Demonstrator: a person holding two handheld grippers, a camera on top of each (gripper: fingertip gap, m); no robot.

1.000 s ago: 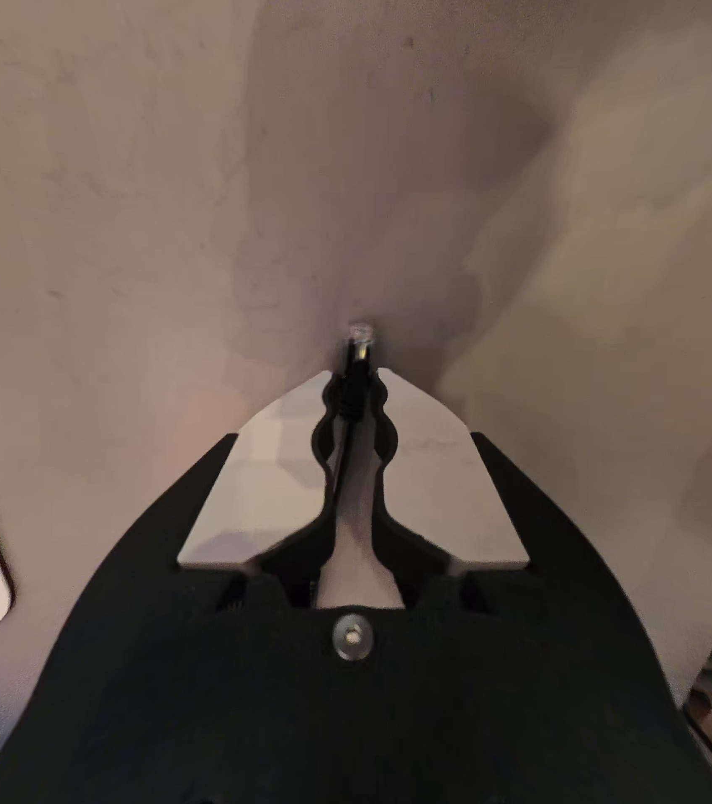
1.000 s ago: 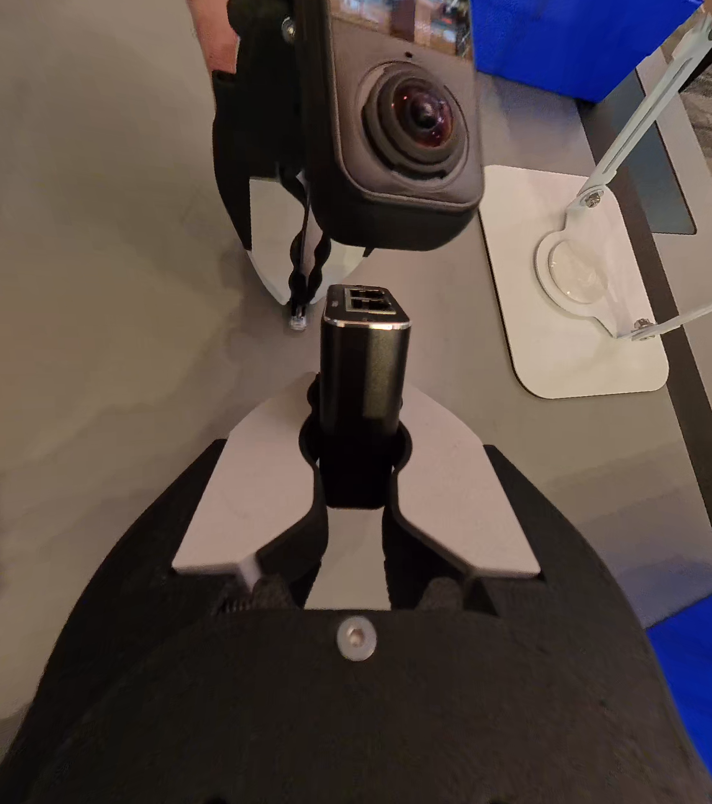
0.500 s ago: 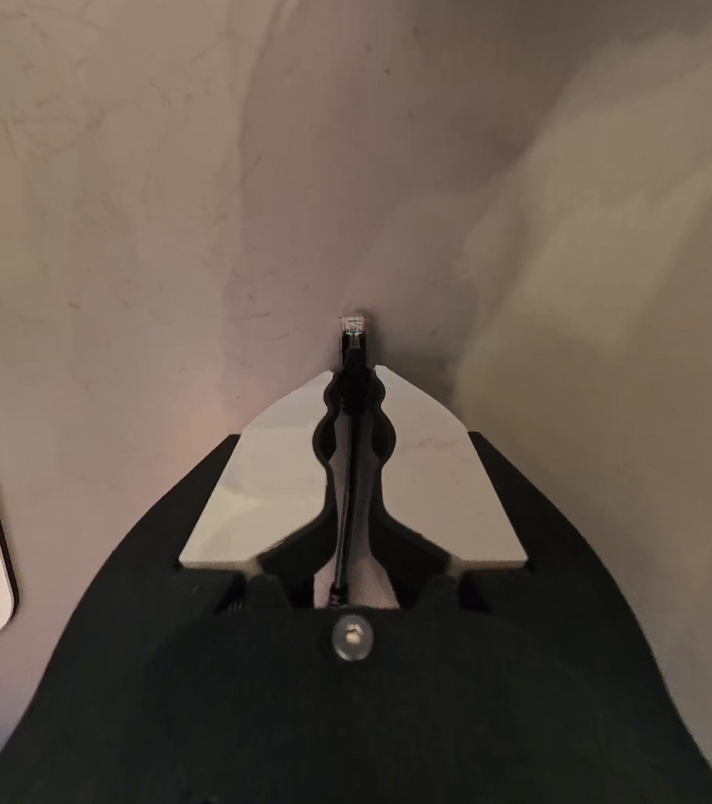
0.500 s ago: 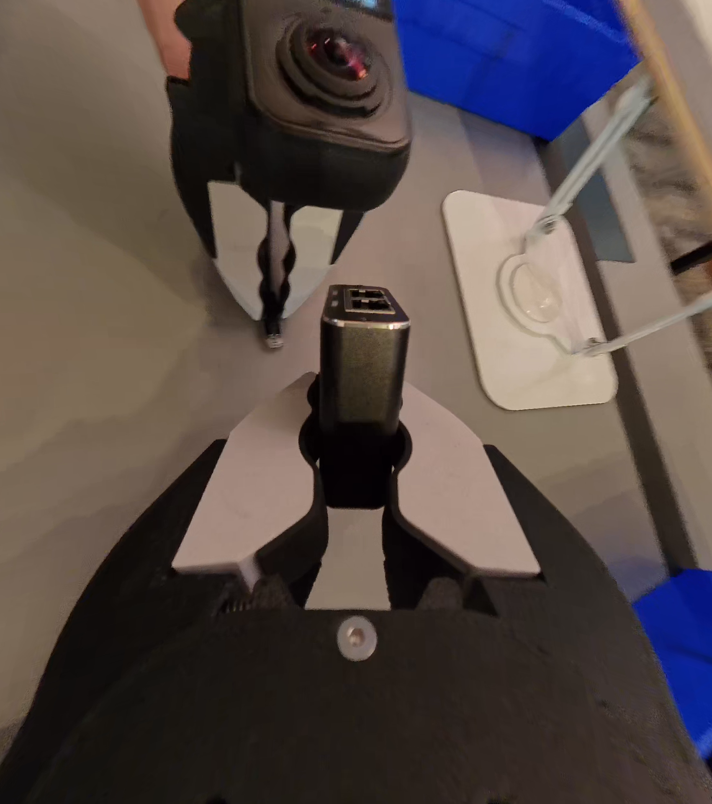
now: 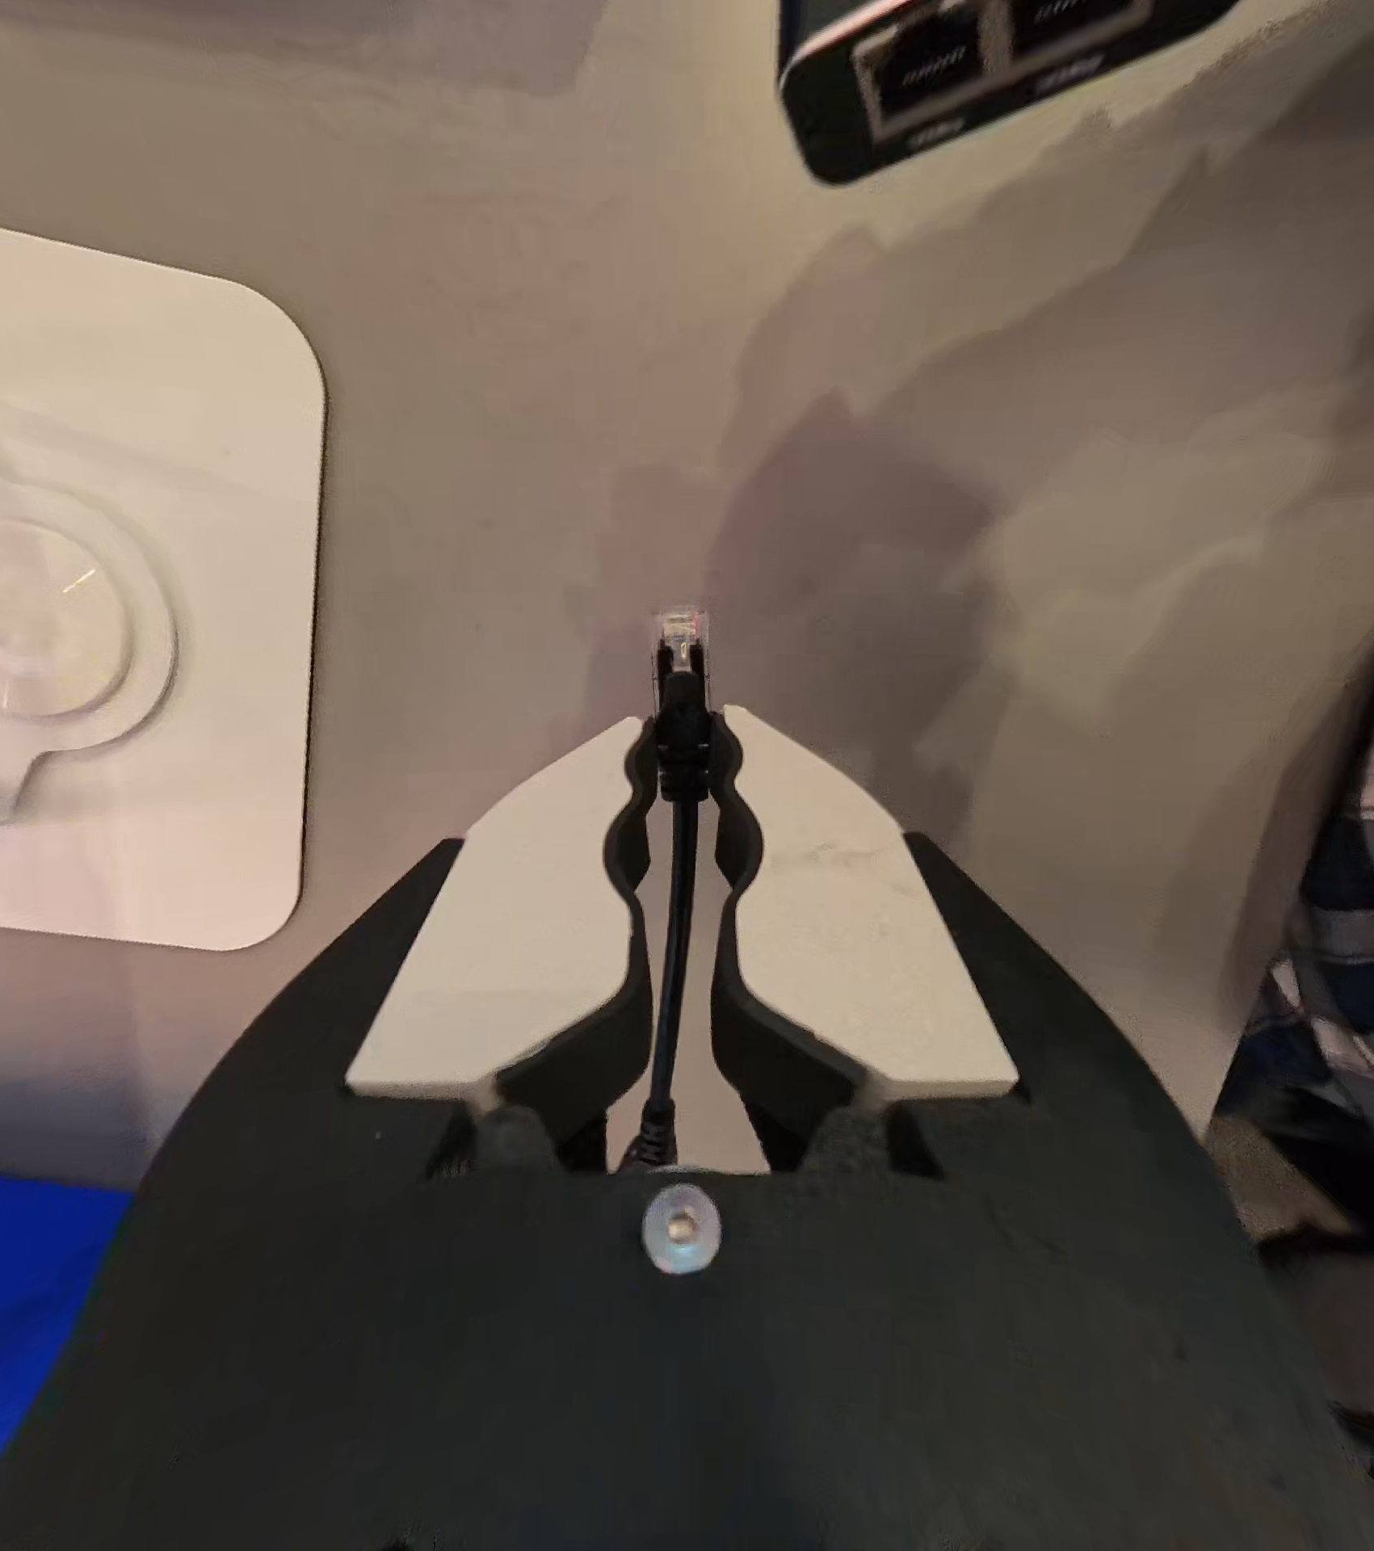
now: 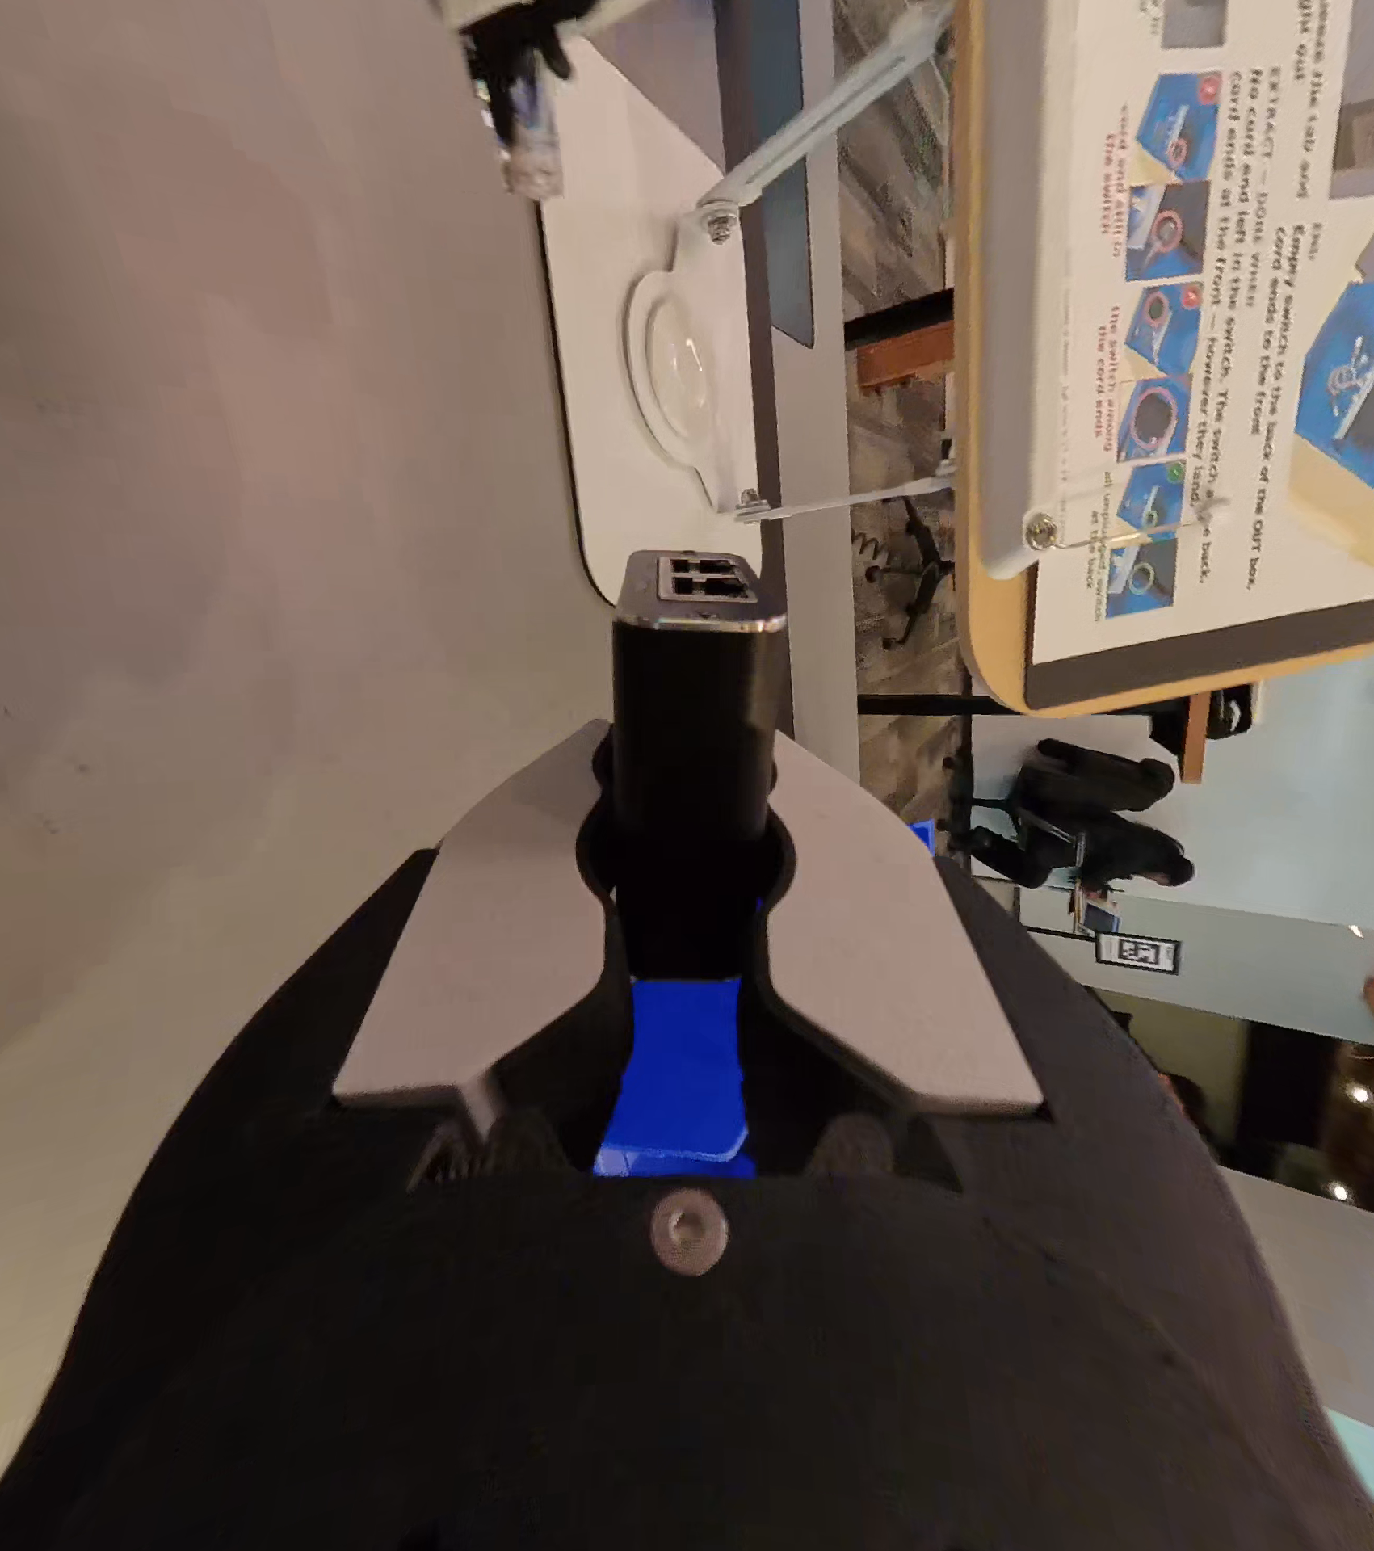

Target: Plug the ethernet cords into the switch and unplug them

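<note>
Jaws pinch ethernet cord (image 5: 683, 738) and switch (image 6: 696, 697).

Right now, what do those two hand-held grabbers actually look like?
Both look alike. The left gripper and the right gripper each have a broad matte black body with a silver screw in the middle, and two pale grey wedge-shaped fingers edged inside with wavy black pads. A plaid sleeve shows beside the left one.
</note>
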